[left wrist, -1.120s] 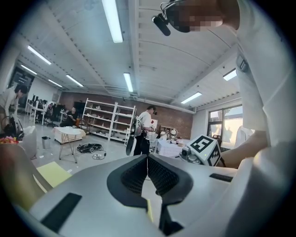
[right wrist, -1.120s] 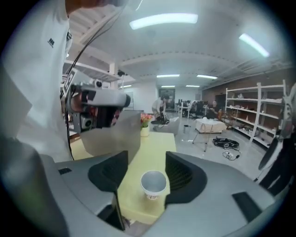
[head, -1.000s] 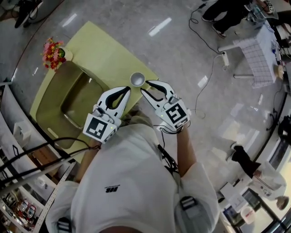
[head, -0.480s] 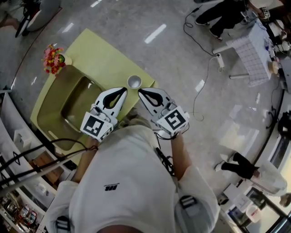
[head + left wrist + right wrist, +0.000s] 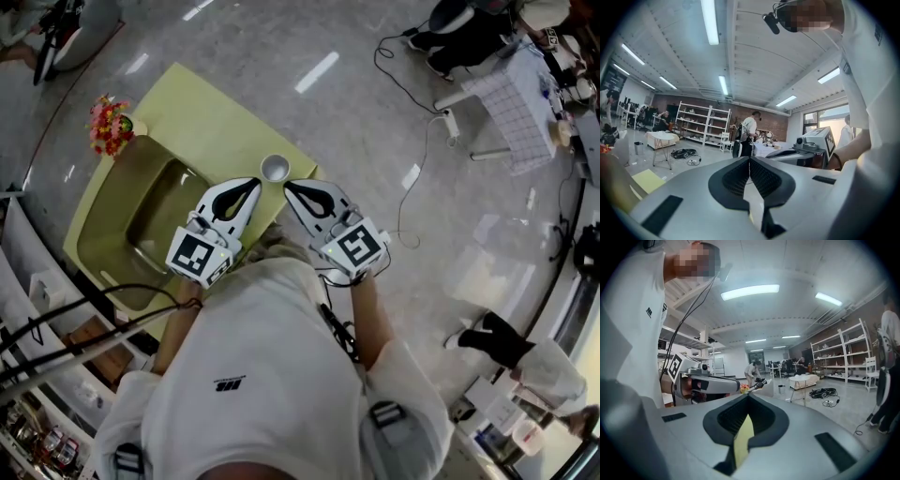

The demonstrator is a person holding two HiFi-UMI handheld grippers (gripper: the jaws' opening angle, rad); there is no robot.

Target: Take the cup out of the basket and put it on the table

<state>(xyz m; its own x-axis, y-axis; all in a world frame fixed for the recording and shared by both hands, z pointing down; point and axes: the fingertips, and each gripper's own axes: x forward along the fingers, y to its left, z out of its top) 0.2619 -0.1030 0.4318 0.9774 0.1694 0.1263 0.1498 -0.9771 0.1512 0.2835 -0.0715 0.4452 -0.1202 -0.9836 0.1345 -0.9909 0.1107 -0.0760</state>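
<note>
Hovering left tongs (image 5: 255, 182): clenched, empty, tips just beside the cup (image 5: 275, 168).
Right tongs (image 5: 289, 187): clenched, empty, tips just beside the cup's other side.
Cup: upright on the yellow-green surface (image 5: 216, 112), near its corner, outside the basket (image 5: 108, 202).
Basket: left of the tongs; flowers (image 5: 108, 120) at its far corner.

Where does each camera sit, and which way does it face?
Head view: on the person's head, looking steeply down at left tongs, right tongs, cup and table; shirt shows.
Left gripper view: rides the left tongs, looks outward along its own shut jaws.
Right gripper view: same, on right tongs.
Shared: each gripper view sees the other tongs.
</note>
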